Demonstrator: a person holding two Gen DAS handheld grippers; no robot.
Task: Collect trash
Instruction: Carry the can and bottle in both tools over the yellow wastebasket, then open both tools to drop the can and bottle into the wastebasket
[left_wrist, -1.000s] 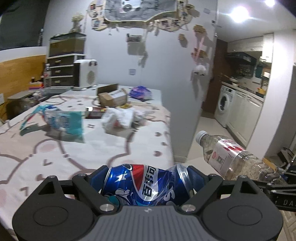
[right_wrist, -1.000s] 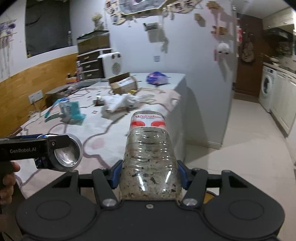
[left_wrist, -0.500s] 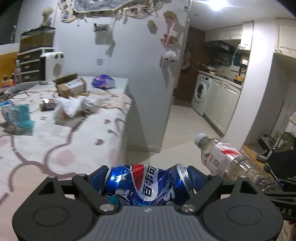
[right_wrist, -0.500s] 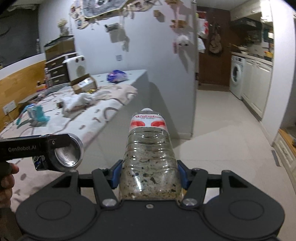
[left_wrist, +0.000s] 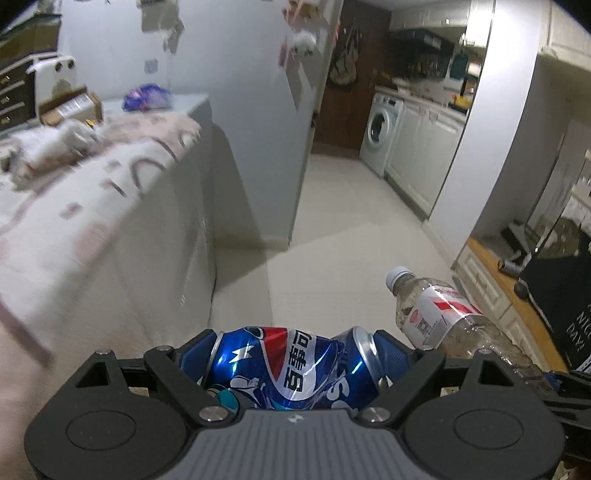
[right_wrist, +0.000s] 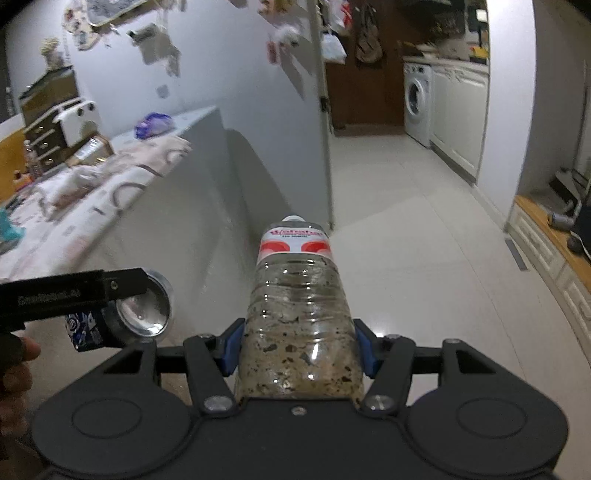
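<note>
Blue, dented and lying crosswise, the soda can (left_wrist: 295, 365) sat clamped in the left gripper (left_wrist: 295, 369); the right gripper (right_wrist: 297, 350) pinched the clear plastic bottle (right_wrist: 297, 314) by its lower body, white cap pointing away; both hung over the pale tiled floor (right_wrist: 406, 240), beside the cloth-covered counter (left_wrist: 74, 206), washing machine (right_wrist: 417, 103) far off.
</note>
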